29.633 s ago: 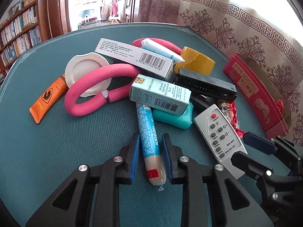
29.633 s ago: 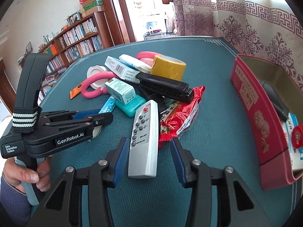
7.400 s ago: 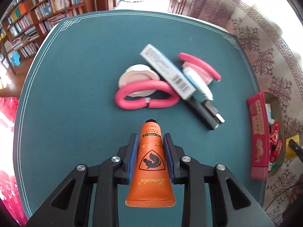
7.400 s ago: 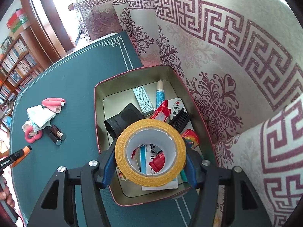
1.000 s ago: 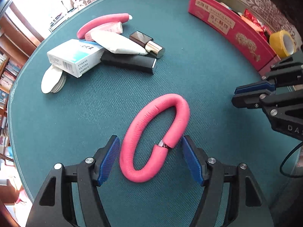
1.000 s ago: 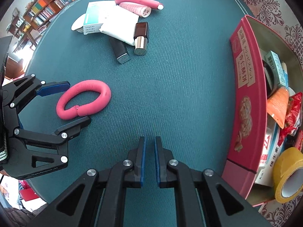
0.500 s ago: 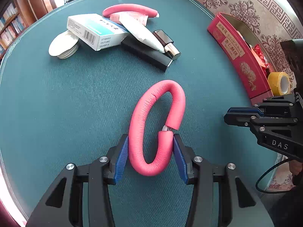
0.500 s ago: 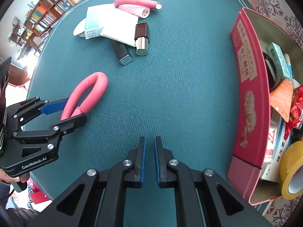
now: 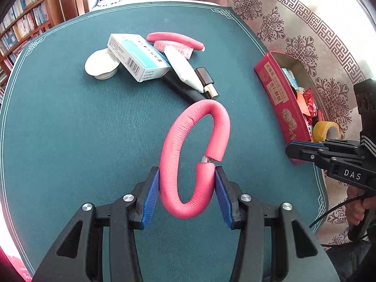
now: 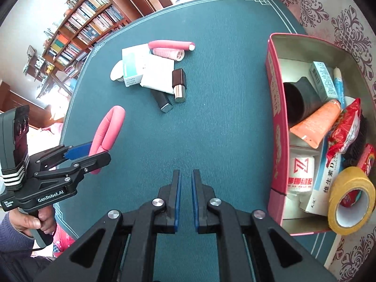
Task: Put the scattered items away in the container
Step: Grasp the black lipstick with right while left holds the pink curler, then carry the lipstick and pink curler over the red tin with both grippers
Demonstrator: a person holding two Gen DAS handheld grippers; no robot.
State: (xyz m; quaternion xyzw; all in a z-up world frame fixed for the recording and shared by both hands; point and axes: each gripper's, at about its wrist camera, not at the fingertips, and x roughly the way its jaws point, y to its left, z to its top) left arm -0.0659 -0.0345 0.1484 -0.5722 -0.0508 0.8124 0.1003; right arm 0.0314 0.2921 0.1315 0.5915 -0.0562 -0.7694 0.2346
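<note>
My left gripper (image 9: 186,188) is shut on a pink foam loop (image 9: 195,141), squeezing its near end between the blue pads and holding it above the green table. From the right wrist view the same pink loop (image 10: 109,127) hangs in the left gripper (image 10: 87,154) at the left. My right gripper (image 10: 184,198) is shut with nothing in it, over bare cloth. The red box (image 10: 275,108) at the right holds several items, with a yellow tape roll (image 10: 350,197) at its near end. The red box (image 9: 279,94) also shows at the right in the left wrist view.
A pile lies at the far middle: a white-and-teal carton (image 9: 136,58), a white round lid (image 9: 101,67), a white tube (image 9: 183,70), a black bar (image 9: 185,89), a brown lipstick (image 10: 179,85), a pink roller (image 9: 175,38). A patterned curtain hangs beyond the table's right edge.
The left gripper's jaws closed on the pink loop and lifted it off the cloth, rolling as it rose. The right gripper stayed shut.
</note>
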